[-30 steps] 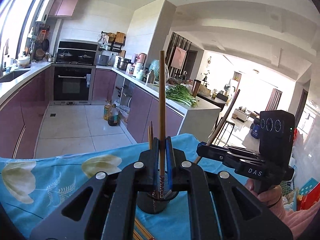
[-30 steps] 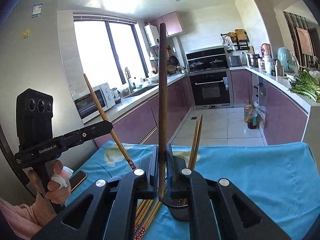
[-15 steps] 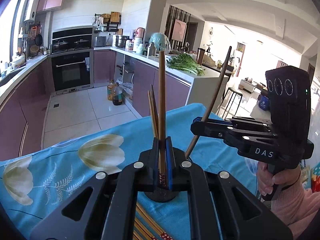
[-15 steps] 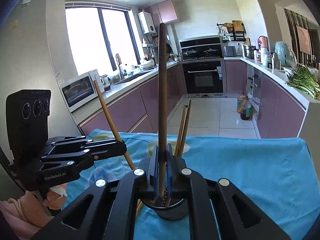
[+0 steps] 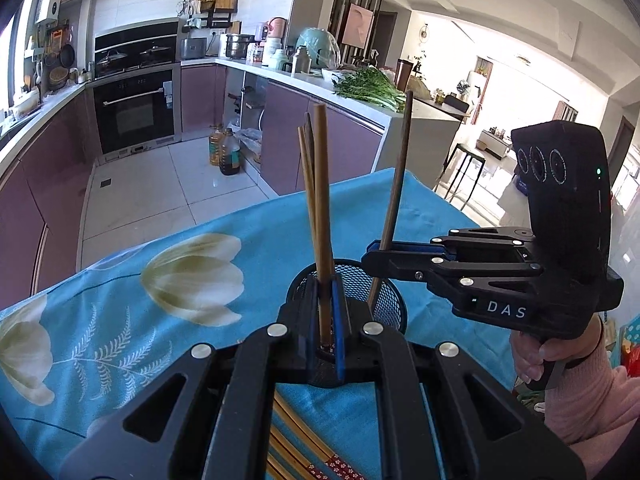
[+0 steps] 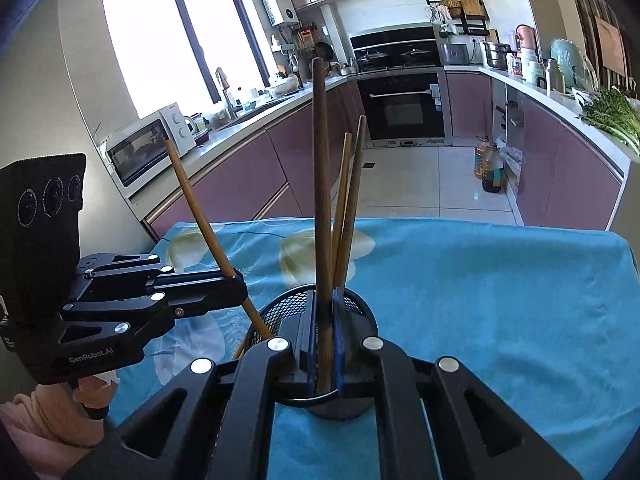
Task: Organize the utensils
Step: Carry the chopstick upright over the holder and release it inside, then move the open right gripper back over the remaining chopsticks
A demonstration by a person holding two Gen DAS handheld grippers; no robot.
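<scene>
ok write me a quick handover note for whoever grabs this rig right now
Left claw: shut on a light chopstick, tip down in the mesh holder.
Right claw: shut on a dark chopstick, also lowered into the holder.
Done: two chopsticks already stand in the holder.
Left: release both, then collect the loose chopsticks lying on the blue cloth by the holder.

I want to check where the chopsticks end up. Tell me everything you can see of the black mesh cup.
The black mesh cup is a round wire-mesh holder with a solid rim, upright on the blue flowered tablecloth. Two chopsticks already lean inside. Both shut grippers hold one chopstick each, its lower end inside the rim. More chopsticks lie beside it.
</scene>
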